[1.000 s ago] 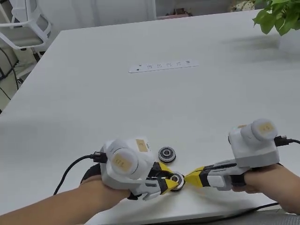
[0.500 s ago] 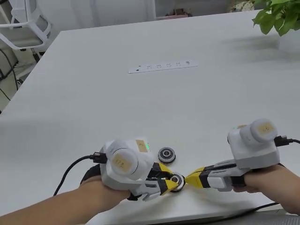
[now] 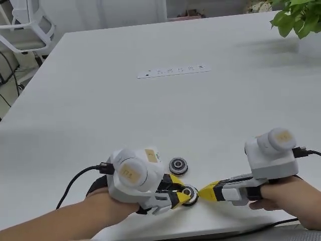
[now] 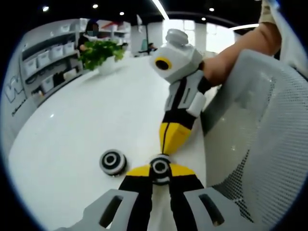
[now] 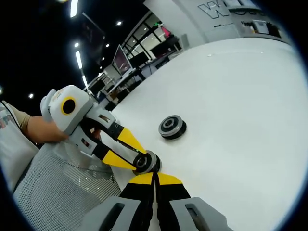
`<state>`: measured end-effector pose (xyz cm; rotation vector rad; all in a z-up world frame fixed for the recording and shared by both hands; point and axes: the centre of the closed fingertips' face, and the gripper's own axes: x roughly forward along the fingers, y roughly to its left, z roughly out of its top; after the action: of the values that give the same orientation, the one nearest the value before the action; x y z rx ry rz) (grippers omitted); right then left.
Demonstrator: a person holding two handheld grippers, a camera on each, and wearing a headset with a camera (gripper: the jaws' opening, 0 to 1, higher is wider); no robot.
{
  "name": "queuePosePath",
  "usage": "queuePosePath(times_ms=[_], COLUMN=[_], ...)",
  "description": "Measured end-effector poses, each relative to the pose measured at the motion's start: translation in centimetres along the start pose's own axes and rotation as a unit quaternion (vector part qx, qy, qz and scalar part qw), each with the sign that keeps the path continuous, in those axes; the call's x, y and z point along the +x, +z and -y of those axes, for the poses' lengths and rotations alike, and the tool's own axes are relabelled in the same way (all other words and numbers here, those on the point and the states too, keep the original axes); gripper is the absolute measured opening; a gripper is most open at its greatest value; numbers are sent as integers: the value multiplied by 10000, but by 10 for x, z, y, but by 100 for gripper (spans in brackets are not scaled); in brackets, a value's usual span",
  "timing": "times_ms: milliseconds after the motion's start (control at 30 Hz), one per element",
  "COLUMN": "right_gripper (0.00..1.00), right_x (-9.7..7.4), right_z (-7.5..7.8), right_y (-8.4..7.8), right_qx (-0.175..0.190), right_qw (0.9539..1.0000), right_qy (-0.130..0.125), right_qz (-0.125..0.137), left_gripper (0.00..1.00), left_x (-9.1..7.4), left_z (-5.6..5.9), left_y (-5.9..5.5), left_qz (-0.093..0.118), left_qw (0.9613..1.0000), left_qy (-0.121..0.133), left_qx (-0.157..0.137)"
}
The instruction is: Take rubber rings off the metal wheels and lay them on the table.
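Observation:
A small metal wheel with a black rubber ring is clamped between the yellow tips of my left gripper, just above the table's front edge. In the left gripper view the wheel sits between the jaws of the left gripper. My right gripper comes in from the right, its jaws shut together and their tip touching the wheel's rim; the right gripper shows a thin closed seam. A second ringed wheel lies flat on the table just behind.
A white power strip lies mid-table. A potted plant stands at the far right corner and a white chair beyond the far left. A mesh chair is close to the near table edge.
My right gripper has edged very slightly toward me and down. The left gripper, its held wheel and the loose wheel have not moved.

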<state>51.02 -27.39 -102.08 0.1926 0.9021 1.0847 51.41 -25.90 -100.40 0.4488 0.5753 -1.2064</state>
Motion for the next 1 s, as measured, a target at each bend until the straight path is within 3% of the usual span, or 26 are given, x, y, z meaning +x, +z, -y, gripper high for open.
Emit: queuePosePath(times_ms=[167, 267, 333, 667, 833, 933, 1000], right_gripper=[0, 0, 0, 1, 1, 0, 0], right_x=[1, 2, 2, 2, 2, 2, 1], right_z=[1, 0, -2, -2, -4, -1, -2], right_y=[-1, -1, -1, 0, 0, 0, 4], right_qx=[-202, -836, -1013, -812, -1243, -1116, -337], right_qw=[9998, 9965, 9948, 9966, 9922, 9937, 9992], right_qy=[-3, 8, 9, 162, 115, 40, 179], right_qz=[-47, -42, -55, 24, -56, -78, 113], left_gripper=[12, 12, 12, 12, 12, 12, 12], left_x=[0, 0, 0, 0, 0, 0, 0], left_z=[0, 0, 0, 1, 1, 1, 0], left_y=[0, 0, 0, 0, 0, 0, 0], left_qz=[4, 7, 9, 19, 19, 14, 2], left_qw=[10000, 10000, 10000, 10000, 10000, 10000, 10000], left_qy=[9, 9, 8, 6, 7, 9, 21], left_qx=[-3, -3, -5, -28, -19, -2, 11])
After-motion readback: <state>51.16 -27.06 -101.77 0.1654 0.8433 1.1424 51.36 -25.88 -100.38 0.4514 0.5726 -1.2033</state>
